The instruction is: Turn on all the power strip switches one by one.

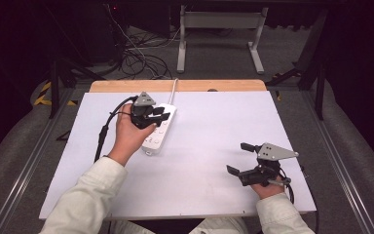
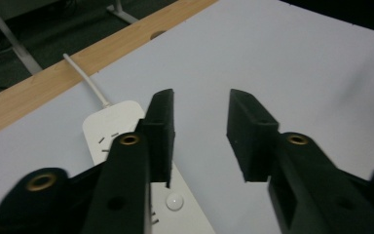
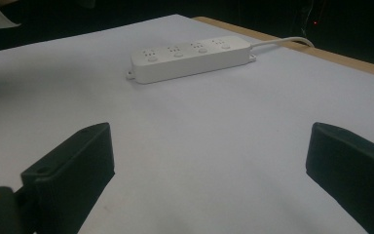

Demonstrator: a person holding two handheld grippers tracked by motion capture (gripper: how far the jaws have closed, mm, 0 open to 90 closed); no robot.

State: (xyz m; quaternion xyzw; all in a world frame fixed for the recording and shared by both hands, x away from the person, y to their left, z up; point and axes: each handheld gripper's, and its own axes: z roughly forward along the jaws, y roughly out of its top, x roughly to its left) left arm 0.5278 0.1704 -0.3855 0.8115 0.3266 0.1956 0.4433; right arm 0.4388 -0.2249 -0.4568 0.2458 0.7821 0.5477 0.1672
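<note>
Power strip lies flat, left tool open above it

Power strip [image 1: 159, 130], white and long, lies flat on the white table [image 1: 209, 146], left of the middle and toward the far side, its length running away from the person. Its white cord [image 1: 174, 87] leaves the far end and crosses the wooden edge strip [image 1: 177, 86] of the table. By its look it is a stiff plastic shell, fairly light, with smooth and probably slippery sides; it should neither bend nor crush. The best hold is likely across the narrow width, near the middle of its length, so it does not tip. The cord is limp and may drag or pull back if the strip is lifted or slid.

Left tool [image 1: 158, 115] hovers over the far part of the strip with its jaws apart and nothing between them; in the left gripper view bare table shows through the gap and the strip sits under the left-hand jaw. Right tool [image 1: 238, 158] rests near the front right of the table, well apart from the strip, jaws spread wide and empty.

Nothing else lies on the table, so nothing blocks the reach. Beyond it stand a metal frame [image 1: 221, 34] and loose cables [image 1: 139, 56] on the floor.
</note>
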